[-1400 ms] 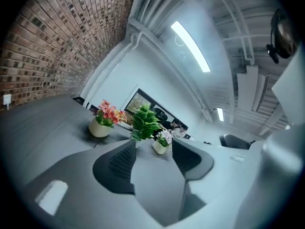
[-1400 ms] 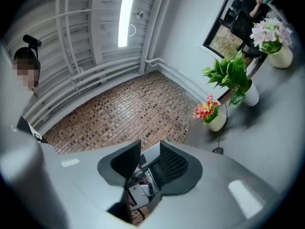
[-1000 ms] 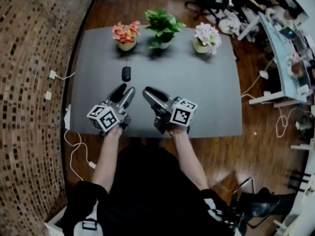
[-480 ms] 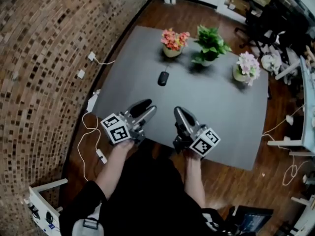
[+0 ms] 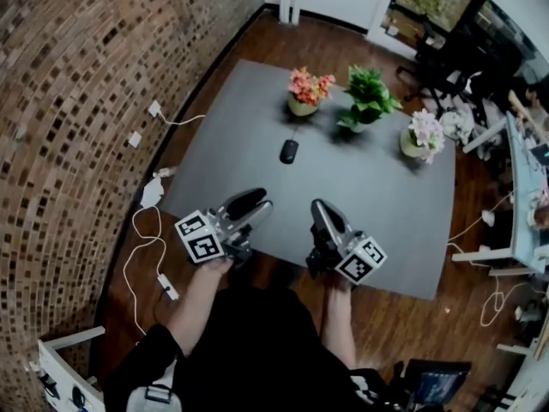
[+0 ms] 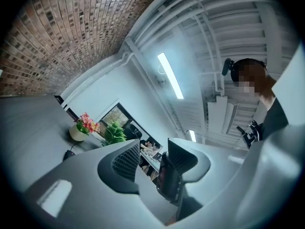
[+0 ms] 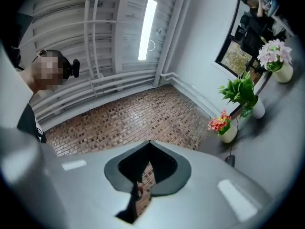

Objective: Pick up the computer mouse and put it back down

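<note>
**A:** Where's the computer mouse (image 5: 289, 151)?

**B:** It lies on the grey counter (image 5: 386, 204), a little above the middle of the head view. It's just below the pot of orange flowers (image 5: 309, 91) and well apart from both grippers.

**A:** And the left gripper (image 5: 257, 204)?

**B:** It's over the counter's near edge, lower left of centre. Its jaws stand partly apart and have just been closing, with nothing between them.

**A:** The right gripper (image 5: 320, 207)?

**B:** It's beside the left one, to its right, jaws clenched tip to tip and empty.
</note>
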Available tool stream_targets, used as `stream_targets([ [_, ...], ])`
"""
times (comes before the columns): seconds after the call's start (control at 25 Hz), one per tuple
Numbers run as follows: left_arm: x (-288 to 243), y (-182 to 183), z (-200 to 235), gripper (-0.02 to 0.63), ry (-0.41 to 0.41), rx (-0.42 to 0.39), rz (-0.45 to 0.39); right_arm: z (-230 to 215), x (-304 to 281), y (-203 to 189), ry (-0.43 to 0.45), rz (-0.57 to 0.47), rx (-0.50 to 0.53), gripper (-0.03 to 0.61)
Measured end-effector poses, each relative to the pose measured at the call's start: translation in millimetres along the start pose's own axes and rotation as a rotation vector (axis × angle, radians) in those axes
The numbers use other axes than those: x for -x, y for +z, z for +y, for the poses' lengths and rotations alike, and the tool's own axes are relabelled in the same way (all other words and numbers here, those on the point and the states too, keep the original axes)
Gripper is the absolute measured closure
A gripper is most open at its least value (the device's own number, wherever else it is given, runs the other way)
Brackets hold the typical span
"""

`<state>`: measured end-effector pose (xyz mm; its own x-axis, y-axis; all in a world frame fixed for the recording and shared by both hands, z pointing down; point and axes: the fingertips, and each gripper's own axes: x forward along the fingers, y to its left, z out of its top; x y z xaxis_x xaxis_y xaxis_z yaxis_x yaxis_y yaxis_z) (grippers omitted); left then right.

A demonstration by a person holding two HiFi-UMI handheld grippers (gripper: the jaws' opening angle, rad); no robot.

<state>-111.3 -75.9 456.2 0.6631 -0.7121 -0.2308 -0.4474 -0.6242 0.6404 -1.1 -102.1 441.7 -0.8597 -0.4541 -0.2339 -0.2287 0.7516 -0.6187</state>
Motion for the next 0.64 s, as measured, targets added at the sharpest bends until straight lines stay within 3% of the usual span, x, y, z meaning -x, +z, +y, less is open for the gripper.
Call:
stream_targets([
  [0.4, 76.6, 30.8, -3.4, 0.445, -0.115, 0.093, -0.077, 70.7, -39.4, -46.0, -0.072, 0.047, 0.064, 0.578],
  [0.64, 110.9, 50.3, -10.1, 0.449, -0.178, 0.109, -0.106, 101.9, -60.3, -73.5, -0.089, 0.051, 0.081, 0.578],
])
